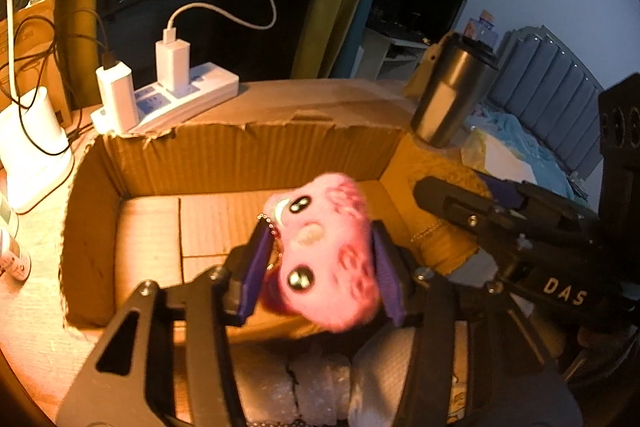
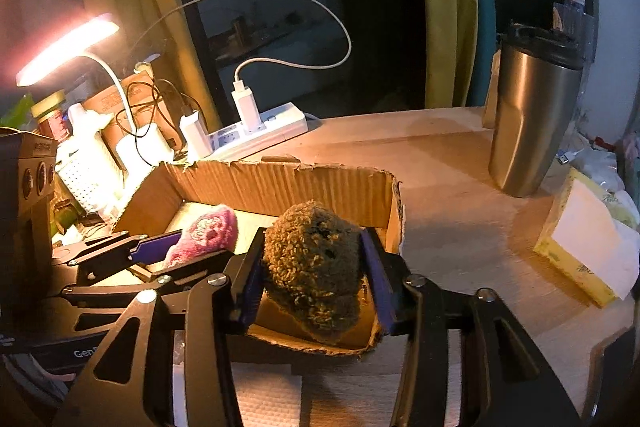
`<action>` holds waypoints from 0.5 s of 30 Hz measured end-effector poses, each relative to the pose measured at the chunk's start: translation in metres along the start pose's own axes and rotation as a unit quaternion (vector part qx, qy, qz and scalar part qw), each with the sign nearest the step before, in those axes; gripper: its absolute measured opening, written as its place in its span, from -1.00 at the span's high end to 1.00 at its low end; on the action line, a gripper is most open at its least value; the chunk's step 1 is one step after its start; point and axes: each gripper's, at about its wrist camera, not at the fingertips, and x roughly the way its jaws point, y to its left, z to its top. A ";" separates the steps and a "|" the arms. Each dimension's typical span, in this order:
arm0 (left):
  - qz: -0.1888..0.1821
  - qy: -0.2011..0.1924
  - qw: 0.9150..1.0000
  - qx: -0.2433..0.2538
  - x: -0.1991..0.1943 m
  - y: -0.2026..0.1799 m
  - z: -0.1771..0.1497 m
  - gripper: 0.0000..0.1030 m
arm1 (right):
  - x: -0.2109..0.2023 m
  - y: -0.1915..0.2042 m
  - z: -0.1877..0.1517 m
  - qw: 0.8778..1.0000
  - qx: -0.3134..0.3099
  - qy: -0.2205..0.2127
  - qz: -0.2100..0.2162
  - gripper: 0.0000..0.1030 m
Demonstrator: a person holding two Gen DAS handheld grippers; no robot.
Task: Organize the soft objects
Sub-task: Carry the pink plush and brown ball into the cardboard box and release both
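Observation:
My left gripper (image 1: 320,259) is shut on a pink plush toy (image 1: 328,255) with shiny black eyes and a bead chain, held above the open cardboard box (image 1: 248,155). My right gripper (image 2: 316,267) is shut on a brown fuzzy plush toy (image 2: 316,263), held over the near right corner of the same box (image 2: 280,179). The right gripper also shows in the left wrist view (image 1: 512,223), at the box's right side, hiding most of the yellow-brown plush (image 1: 444,247). The pink toy (image 2: 208,235) and the left gripper (image 2: 160,247) show in the right wrist view on the left.
A steel tumbler (image 2: 532,115) stands right of the box. A white power strip (image 1: 172,99) with chargers and cables lies behind the box. A lit desk lamp (image 2: 68,47) and clutter stand at left. Yellow-edged paper pads (image 2: 584,251) lie at right. White tissue (image 2: 272,395) lies in front.

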 end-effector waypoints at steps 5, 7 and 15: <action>0.007 0.006 1.000 -0.002 -0.002 -0.001 -0.003 -0.19 | -0.007 -0.002 -0.001 1.000 0.008 -0.008 -0.001 -0.16; 0.012 0.002 1.000 0.000 -0.006 -0.003 -0.003 -0.32 | -0.012 -0.002 0.000 1.000 0.006 -0.014 -0.003 -0.27; 0.015 -0.027 0.999 -0.011 -0.040 0.002 -0.007 -0.36 | -0.040 0.008 -0.003 0.999 0.003 -0.030 -0.021 -0.28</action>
